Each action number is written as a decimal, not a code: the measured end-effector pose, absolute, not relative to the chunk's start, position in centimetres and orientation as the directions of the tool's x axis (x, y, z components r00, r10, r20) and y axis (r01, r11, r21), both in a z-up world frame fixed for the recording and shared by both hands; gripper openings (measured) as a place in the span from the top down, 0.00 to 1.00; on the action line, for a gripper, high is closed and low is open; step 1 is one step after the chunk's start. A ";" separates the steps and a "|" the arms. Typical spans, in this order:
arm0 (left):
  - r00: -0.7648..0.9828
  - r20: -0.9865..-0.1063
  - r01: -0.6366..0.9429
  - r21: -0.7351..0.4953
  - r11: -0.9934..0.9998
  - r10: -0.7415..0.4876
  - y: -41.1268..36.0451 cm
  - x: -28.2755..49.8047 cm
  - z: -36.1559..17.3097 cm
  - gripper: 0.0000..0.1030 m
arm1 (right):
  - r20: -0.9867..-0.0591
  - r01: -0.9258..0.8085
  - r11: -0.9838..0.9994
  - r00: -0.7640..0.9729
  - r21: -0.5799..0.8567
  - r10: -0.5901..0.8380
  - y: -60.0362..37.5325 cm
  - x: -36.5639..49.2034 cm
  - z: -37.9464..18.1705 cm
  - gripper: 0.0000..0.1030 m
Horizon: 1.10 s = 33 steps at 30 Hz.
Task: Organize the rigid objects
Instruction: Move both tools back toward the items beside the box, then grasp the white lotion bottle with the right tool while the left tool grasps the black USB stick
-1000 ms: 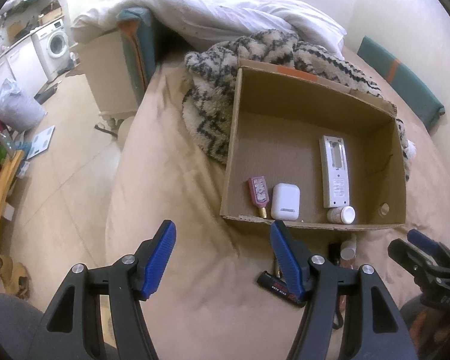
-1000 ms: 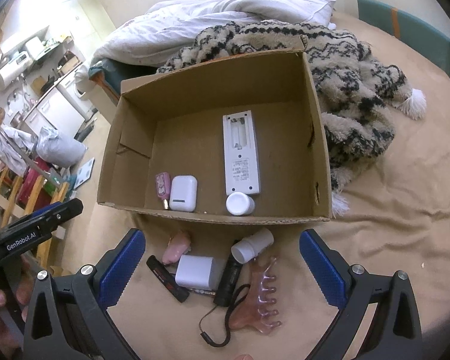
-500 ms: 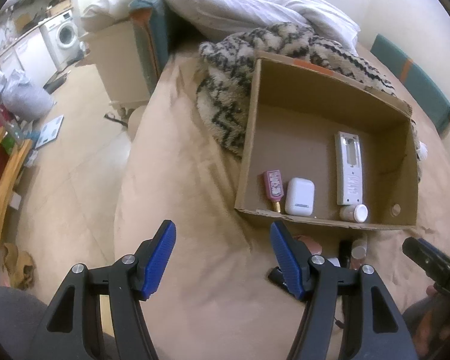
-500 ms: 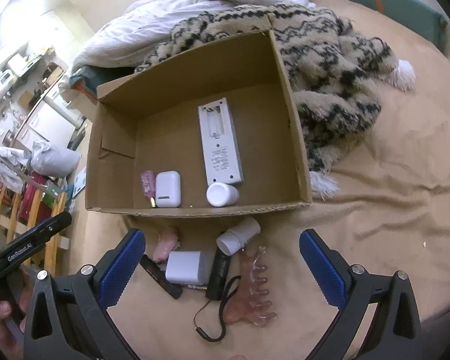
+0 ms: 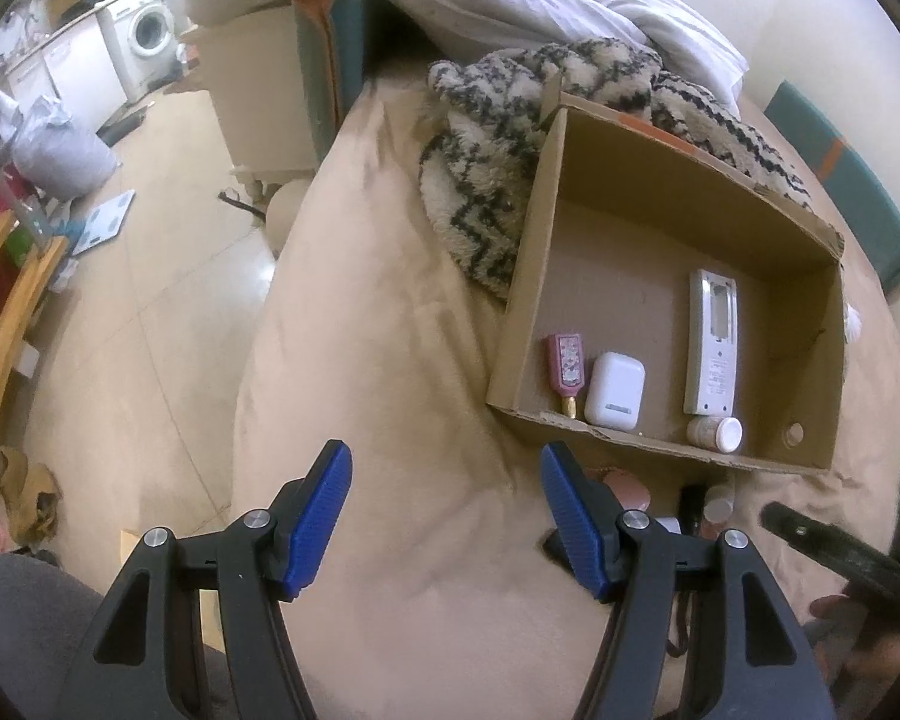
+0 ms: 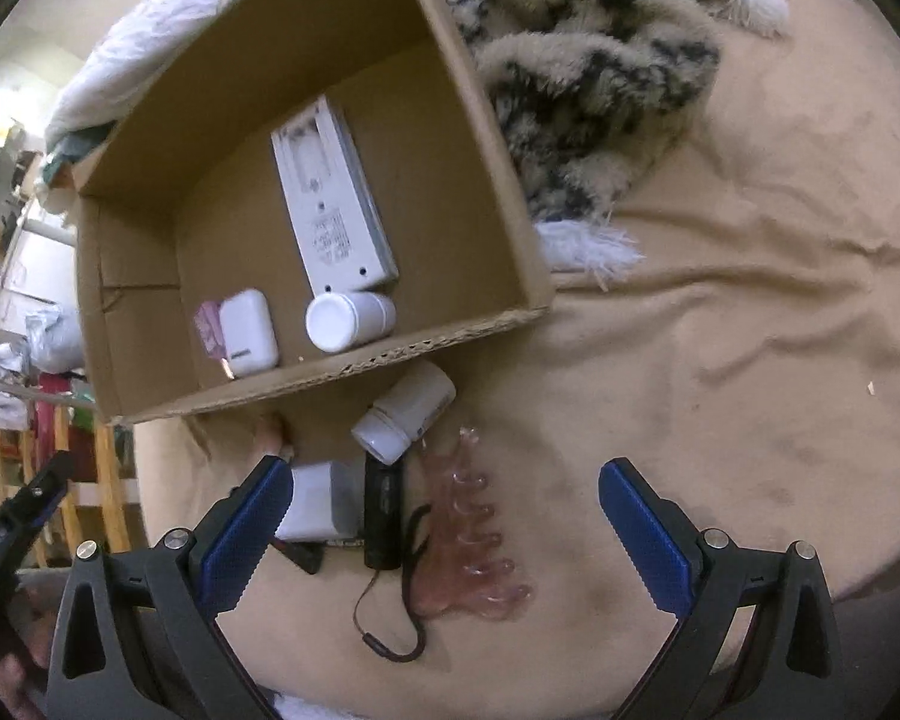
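So the cardboard box (image 6: 486, 120) on the bed already holds a remote (image 6: 330, 204), an earbud case (image 6: 247, 331) and a white bottle (image 6: 348, 319). Over the last second the right gripper (image 6: 438, 531) has dropped in closer, wide open and empty, over the leftovers outside the front wall: pink claw clip (image 6: 468, 540), white bottle (image 6: 405, 411), black flashlight (image 6: 381, 510). Looks like the next pick. Left gripper (image 5: 444, 516) hangs open too, holding nothing.
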<state>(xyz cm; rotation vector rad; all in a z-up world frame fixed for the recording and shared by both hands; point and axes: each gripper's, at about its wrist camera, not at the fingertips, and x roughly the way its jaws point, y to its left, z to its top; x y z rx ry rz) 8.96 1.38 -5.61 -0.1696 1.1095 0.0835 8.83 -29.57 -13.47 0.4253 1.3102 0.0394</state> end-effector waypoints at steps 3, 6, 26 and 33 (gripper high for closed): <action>0.431 -0.902 -0.153 -0.110 0.982 -0.034 1.5 9.0 -5.8 0.40 | -0.917 0.221 0.902 0.240 0.372 0.320 -28.7 10.1 -14.7 0.18; 0.433 -0.901 -0.151 -0.110 0.982 -0.034 1.5 9.0 -5.8 0.40 | -0.920 0.230 0.899 0.216 0.373 0.327 -27.7 11.4 -15.8 0.26; 0.420 -0.907 -0.131 -0.088 0.988 -0.025 1.3 9.1 -6.3 0.40 | -0.917 0.100 0.931 0.240 0.350 0.319 -26.0 8.2 -13.2 0.73; 0.388 -0.921 -0.088 -0.061 0.994 -0.023 0.3 8.9 -7.3 0.37 | -0.868 -0.041 0.951 0.398 0.306 0.297 -25.9 6.5 -7.8 0.73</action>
